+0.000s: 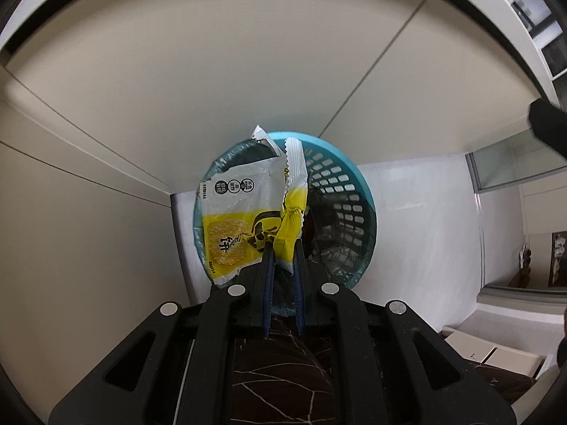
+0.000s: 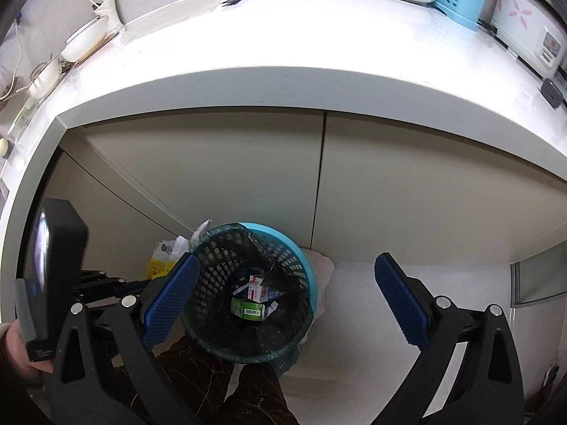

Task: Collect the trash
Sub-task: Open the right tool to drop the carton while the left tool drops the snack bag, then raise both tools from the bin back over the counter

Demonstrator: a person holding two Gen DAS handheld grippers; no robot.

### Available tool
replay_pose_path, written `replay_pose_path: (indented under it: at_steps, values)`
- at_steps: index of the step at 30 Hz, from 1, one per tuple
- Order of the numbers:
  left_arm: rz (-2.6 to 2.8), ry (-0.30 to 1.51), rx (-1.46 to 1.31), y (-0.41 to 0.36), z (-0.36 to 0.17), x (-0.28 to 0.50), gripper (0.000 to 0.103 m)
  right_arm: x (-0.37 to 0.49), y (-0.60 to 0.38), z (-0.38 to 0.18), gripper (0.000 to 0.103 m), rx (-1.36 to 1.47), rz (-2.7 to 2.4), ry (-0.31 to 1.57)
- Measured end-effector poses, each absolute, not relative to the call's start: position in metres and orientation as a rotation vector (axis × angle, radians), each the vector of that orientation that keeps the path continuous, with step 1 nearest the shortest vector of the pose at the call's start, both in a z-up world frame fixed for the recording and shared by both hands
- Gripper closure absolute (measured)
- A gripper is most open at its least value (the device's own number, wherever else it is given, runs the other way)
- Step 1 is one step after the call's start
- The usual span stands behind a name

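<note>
A white countertop [image 2: 283, 42] is arching across the right wrist view from nine to three o'clock, with beige cabinet doors [image 2: 248, 163] below it. On the floor against those doors, a blue basket bin [image 2: 301, 248] is sitting at six o'clock, holding small cartons [image 2: 257, 288] at its bottom. The right gripper [image 2: 287, 279] is hovering over the bin, its fingers standing wide apart with nothing between them. The left gripper [image 1: 283, 244] is pointing down at the bin's rim [image 1: 354, 173], its fingers clamped together on a torn yellow and silver snack wrapper [image 1: 241, 226], which is hanging above the bin's mouth toward twelve o'clock.
</note>
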State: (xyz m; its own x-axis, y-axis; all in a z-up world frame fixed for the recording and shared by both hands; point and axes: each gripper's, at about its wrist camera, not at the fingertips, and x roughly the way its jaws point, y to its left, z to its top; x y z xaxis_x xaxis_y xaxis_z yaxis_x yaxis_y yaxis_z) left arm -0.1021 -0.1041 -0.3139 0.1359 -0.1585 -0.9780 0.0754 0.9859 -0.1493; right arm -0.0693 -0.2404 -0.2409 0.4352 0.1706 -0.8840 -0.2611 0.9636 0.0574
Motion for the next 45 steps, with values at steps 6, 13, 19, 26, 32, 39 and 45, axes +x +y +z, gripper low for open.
replay_pose_path:
  at_steps: [6,13,19,26,32,39,45]
  values:
    - [-0.169,1.428,-0.063,-0.105,-0.316,-0.098,0.089,-0.069,-0.248,-0.241,0.008,-0.087,0.264,1.093]
    - [-0.159,1.446,-0.069,-0.104,-0.318,-0.097,0.082,-0.068,-0.255,-0.241,0.008,-0.068,0.261,1.097]
    - [-0.141,1.444,-0.087,-0.102,-0.315,-0.097,0.071,-0.067,-0.259,-0.241,0.008,-0.056,0.258,1.102]
    - [-0.099,1.325,-0.138,-0.094,-0.275,-0.102,0.041,-0.065,-0.260,-0.228,0.008,-0.051,0.252,1.083]
    - [-0.030,1.192,-0.157,-0.076,-0.216,-0.105,0.012,-0.061,-0.259,-0.198,0.008,-0.045,0.254,1.042]
    - [0.026,1.119,-0.197,-0.050,-0.160,-0.099,0.006,-0.050,-0.252,-0.157,0.008,-0.055,0.233,1.012]
    - [0.058,1.105,-0.214,-0.032,-0.132,-0.090,0.006,-0.039,-0.240,-0.124,0.008,-0.062,0.236,0.976]
